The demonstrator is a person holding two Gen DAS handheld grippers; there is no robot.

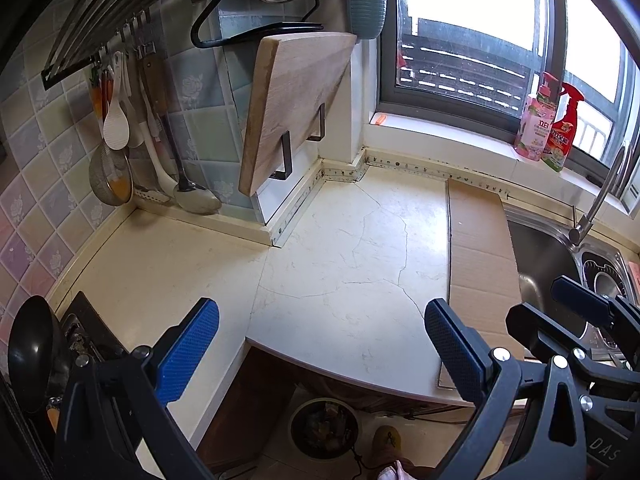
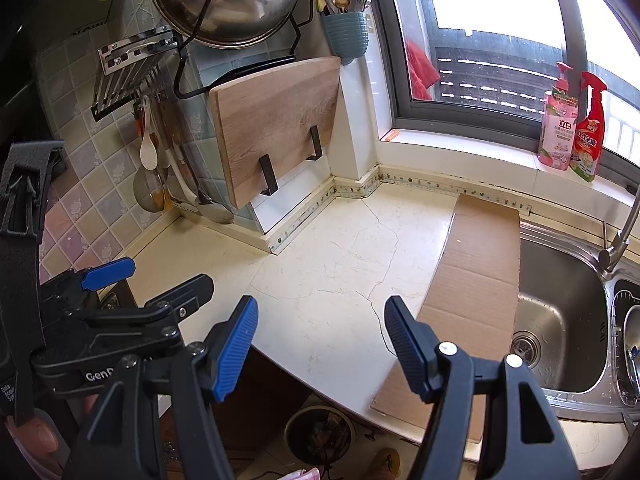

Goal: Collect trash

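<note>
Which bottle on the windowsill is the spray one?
The red bottle, right of the pink bottle. It has a red trigger sprayer; the pink one has a pump top.

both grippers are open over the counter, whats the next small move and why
Probably ease the right gripper toward the near end of the flat cardboard sheet beside the sink. It is the only loose, trash-like thing on the counter, it lies just right of that gripper, and a bin waits below.

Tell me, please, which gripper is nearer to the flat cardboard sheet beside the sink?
Right. The right gripper hovers open at the cardboard sheet's near left edge, one finger overlapping it in view; the left gripper hovers open farther left, toward the stove.
</note>
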